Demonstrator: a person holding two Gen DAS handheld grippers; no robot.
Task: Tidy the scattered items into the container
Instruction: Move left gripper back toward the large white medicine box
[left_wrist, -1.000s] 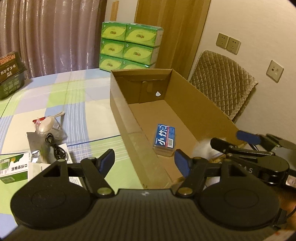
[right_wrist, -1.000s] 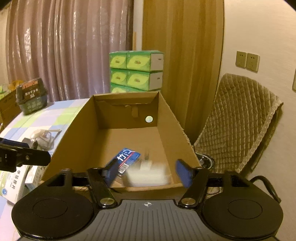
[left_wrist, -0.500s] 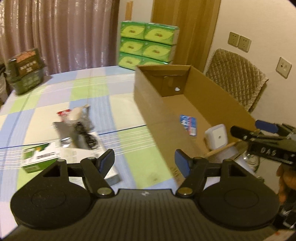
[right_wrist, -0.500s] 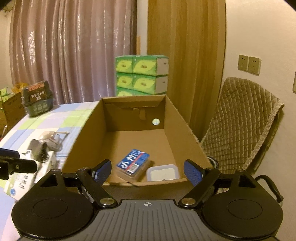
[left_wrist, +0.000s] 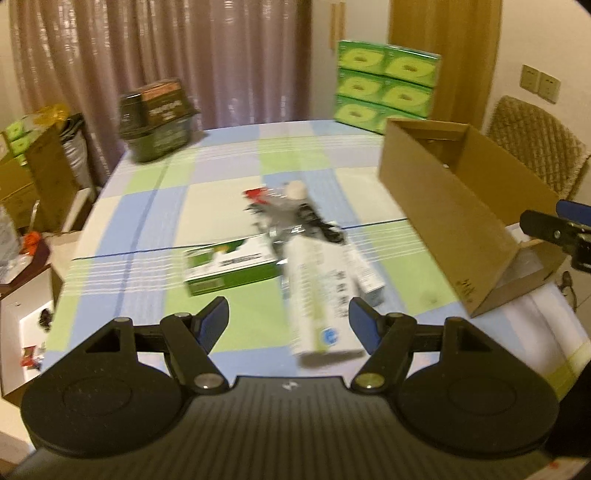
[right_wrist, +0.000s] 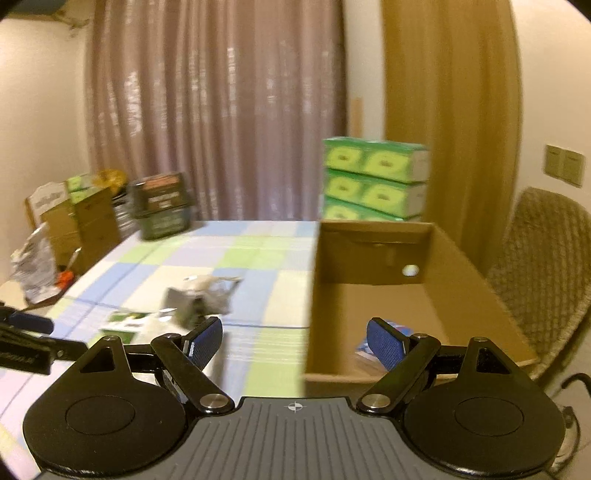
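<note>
The open cardboard box (left_wrist: 439, 192) stands on the right of the checked tablecloth; it also shows in the right wrist view (right_wrist: 373, 273), with a blue packet (right_wrist: 364, 350) on its floor. Scattered items lie left of it: a long white box (left_wrist: 317, 295), a green and white box (left_wrist: 229, 269), a foil packet with a black cable (left_wrist: 295, 221) and a beige mouse (left_wrist: 295, 189). My left gripper (left_wrist: 288, 319) is open and empty just above the white box. My right gripper (right_wrist: 293, 341) is open and empty at the box's near left corner.
A dark basket (left_wrist: 157, 118) stands at the table's far left edge. Stacked green tissue boxes (left_wrist: 384, 88) stand behind the table. A quilted chair (right_wrist: 543, 280) is right of the box. Cartons (left_wrist: 26, 177) crowd the floor on the left.
Both grippers have swung left, away from the cardboard box and toward the scattered items. The white container dropped from the right gripper into the box. Both stay open.
</note>
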